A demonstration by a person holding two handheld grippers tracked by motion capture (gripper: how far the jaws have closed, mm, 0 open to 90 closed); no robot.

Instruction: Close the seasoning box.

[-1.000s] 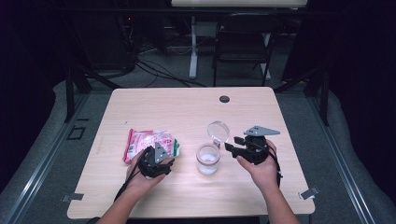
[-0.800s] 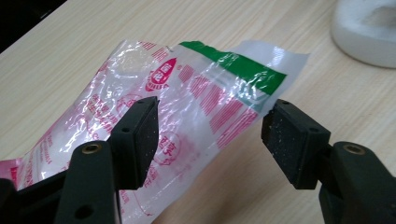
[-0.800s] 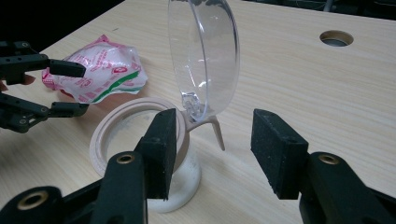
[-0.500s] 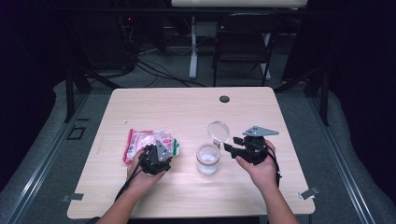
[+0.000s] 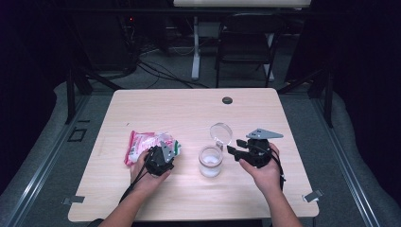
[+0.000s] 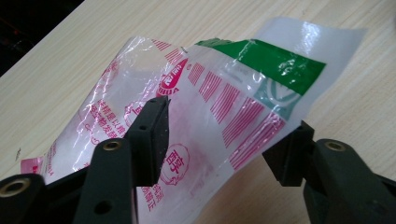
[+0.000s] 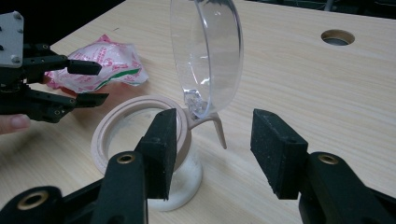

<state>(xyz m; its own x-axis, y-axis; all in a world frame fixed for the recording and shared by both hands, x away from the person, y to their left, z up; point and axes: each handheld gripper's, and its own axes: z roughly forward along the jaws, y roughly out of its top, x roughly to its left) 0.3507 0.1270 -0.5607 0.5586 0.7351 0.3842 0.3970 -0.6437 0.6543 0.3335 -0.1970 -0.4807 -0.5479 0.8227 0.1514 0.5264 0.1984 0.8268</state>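
So the left gripper [image 5: 160, 158] is down near the front-left part of the worktop [image 5: 189, 106] with its jaws around the corner of a pink, white and green plastic bag [image 6: 219, 102], and they've just been closing in on it. In the left gripper view the film sits right between the two black jaws, one of them in front of the printed side and the other behind the far edge, but I wouldn't call it a proper pinch yet, there looks to be slack on at least one side. The rest of the bag lies flat on the wood toward the left edge, with that corner lifted, which makes sense if the plan is to pick it up by the opening end and tip it. The right gripper [image 5: 239, 150] sits at the front-right with its jaws spread wide, holding nothing, parked just beside the small jar [image 5: 210, 161] that stands near the middle of the front half. The jar's clear flip lid [image 7: 208, 51] stands up on its hinge, so the mouth is wide open and facing up, and there's something white in the bottom. My guess is the right side is waiting there to steady the jar while the bag gets poured in.
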